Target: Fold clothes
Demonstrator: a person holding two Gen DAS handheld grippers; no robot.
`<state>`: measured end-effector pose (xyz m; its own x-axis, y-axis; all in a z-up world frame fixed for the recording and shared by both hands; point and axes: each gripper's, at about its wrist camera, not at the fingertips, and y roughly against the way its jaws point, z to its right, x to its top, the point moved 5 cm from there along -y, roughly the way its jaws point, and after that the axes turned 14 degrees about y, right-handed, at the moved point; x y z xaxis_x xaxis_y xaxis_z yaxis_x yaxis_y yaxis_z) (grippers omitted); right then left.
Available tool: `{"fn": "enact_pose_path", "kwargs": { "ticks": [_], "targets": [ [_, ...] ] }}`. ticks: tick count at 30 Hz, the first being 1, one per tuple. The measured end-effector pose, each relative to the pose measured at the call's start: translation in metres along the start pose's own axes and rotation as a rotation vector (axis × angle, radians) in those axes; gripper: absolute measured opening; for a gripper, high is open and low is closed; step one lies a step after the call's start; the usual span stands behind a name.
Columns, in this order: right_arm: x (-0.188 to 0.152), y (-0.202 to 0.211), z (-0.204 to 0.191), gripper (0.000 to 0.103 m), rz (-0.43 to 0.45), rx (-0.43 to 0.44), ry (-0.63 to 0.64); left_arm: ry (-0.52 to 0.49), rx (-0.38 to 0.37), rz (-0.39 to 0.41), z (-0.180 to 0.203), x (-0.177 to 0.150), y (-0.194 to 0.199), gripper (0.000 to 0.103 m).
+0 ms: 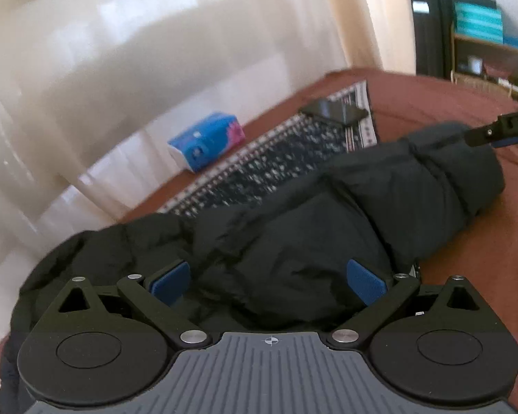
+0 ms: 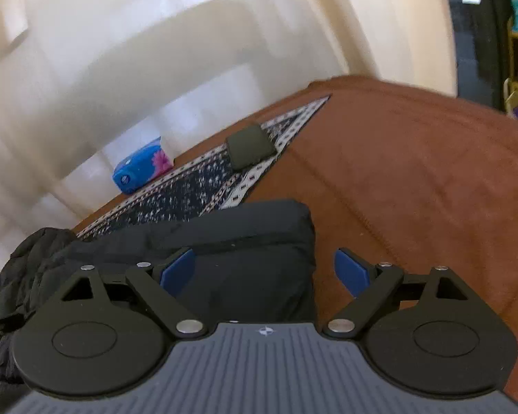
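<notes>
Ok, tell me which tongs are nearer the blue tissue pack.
Left, but only marginally. Both tongs, left and right, hover open over the black jacket, with the tissue pack far beyond the patterned cloth.

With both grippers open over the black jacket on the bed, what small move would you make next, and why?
Probably lower the left gripper and close it on the black jacket. Its blue pads stand wide apart with the puffy fabric bunched loosely between them, unpinched, while the right gripper hangs open over the flatter, already folded end.
</notes>
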<state>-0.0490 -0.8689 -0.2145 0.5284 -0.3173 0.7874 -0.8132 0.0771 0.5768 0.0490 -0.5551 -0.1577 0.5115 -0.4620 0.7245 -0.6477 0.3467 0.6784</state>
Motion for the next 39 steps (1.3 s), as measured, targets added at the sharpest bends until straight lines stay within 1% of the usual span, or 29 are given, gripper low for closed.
{"fn": "enact_pose_path", "kwargs": {
  "ticks": [2, 4, 6, 7, 9, 10, 11, 12, 14, 15, 17, 19, 20, 21, 22, 23, 24, 26, 27, 28, 30, 34, 35, 37, 39],
  "targets": [
    [-0.005, -0.011, 0.004, 0.088, -0.014, 0.037, -0.022, 0.008, 0.005, -0.023, 0.001, 0.0, -0.006, 0.102],
    [-0.011, -0.021, 0.007, 0.084, -0.043, 0.085, -0.07, 0.016, 0.004, -0.049, 0.003, 0.0, -0.015, 0.102],
    [-0.019, -0.03, 0.01, 0.063, -0.078, 0.142, -0.124, 0.019, 0.008, -0.071, 0.003, 0.0, -0.023, 0.102],
    [-0.02, -0.032, 0.01, 0.058, -0.093, 0.169, -0.147, 0.02, 0.012, -0.081, 0.003, 0.0, -0.027, 0.102],
    [-0.015, -0.029, 0.011, 0.031, -0.092, 0.212, -0.176, 0.024, 0.014, -0.094, 0.004, 0.0, -0.032, 0.102],
    [-0.009, -0.024, 0.011, 0.026, -0.076, 0.23, -0.181, 0.024, 0.013, -0.095, 0.003, 0.001, -0.032, 0.102],
    [0.004, -0.012, 0.011, 0.021, -0.019, 0.241, -0.16, 0.024, 0.011, -0.095, 0.003, 0.001, -0.032, 0.102],
    [0.017, 0.001, 0.011, 0.019, 0.038, 0.251, -0.139, 0.024, 0.008, -0.095, 0.003, 0.001, -0.031, 0.102],
    [0.04, 0.023, 0.013, 0.019, 0.126, 0.253, -0.088, 0.023, 0.002, -0.097, 0.003, 0.0, -0.031, 0.102],
    [0.045, 0.027, 0.016, 0.019, 0.131, 0.236, -0.062, 0.022, -0.002, -0.105, 0.004, -0.001, -0.033, 0.102],
    [0.042, 0.024, 0.02, 0.018, 0.071, 0.19, -0.006, 0.018, -0.009, -0.123, 0.007, -0.003, -0.038, 0.102],
    [0.019, 0.008, 0.022, 0.018, -0.044, 0.154, 0.027, -0.005, -0.01, -0.135, 0.012, -0.006, -0.042, 0.102],
    [0.008, 0.001, 0.024, 0.021, -0.102, 0.135, 0.043, -0.018, -0.009, -0.139, 0.014, -0.007, -0.044, 0.102],
    [-0.003, -0.006, 0.026, 0.034, -0.16, 0.117, 0.06, -0.027, -0.01, -0.137, 0.016, -0.008, -0.044, 0.102],
    [-0.012, -0.01, 0.027, 0.039, -0.198, 0.102, 0.069, -0.023, -0.018, -0.127, 0.017, -0.005, -0.041, 0.102],
    [-0.014, -0.007, 0.026, 0.044, -0.185, 0.099, 0.058, -0.008, -0.031, -0.115, 0.017, -0.002, -0.038, 0.102],
    [-0.015, -0.003, 0.026, 0.054, -0.168, 0.099, 0.046, 0.007, -0.043, -0.103, 0.016, 0.001, -0.034, 0.102],
    [-0.011, 0.008, 0.028, 0.069, -0.111, 0.115, 0.006, 0.054, -0.08, -0.077, 0.014, 0.011, -0.028, 0.102],
    [-0.009, 0.012, 0.03, 0.07, -0.086, 0.121, -0.015, 0.079, -0.096, -0.07, 0.013, 0.015, -0.028, 0.102],
    [-0.008, 0.011, 0.031, 0.07, -0.081, 0.118, -0.029, 0.102, -0.112, -0.069, 0.012, 0.018, -0.029, 0.102],
    [-0.009, 0.006, 0.036, 0.07, -0.094, 0.102, -0.051, 0.111, -0.118, -0.084, 0.013, 0.021, -0.039, 0.102],
    [-0.019, -0.003, 0.036, 0.068, -0.129, 0.093, -0.058, 0.135, -0.106, -0.173, 0.011, 0.009, -0.076, 0.102],
    [-0.023, -0.006, 0.034, 0.066, -0.138, 0.094, -0.058, 0.143, -0.109, -0.203, 0.011, 0.004, -0.085, 0.103],
    [-0.028, -0.012, 0.03, 0.062, -0.151, 0.096, -0.069, 0.15, -0.121, -0.221, 0.011, -0.001, -0.093, 0.102],
    [-0.028, -0.012, 0.027, 0.048, -0.157, 0.103, -0.068, 0.156, -0.131, -0.229, 0.011, -0.006, -0.099, 0.102]
  ]
}}
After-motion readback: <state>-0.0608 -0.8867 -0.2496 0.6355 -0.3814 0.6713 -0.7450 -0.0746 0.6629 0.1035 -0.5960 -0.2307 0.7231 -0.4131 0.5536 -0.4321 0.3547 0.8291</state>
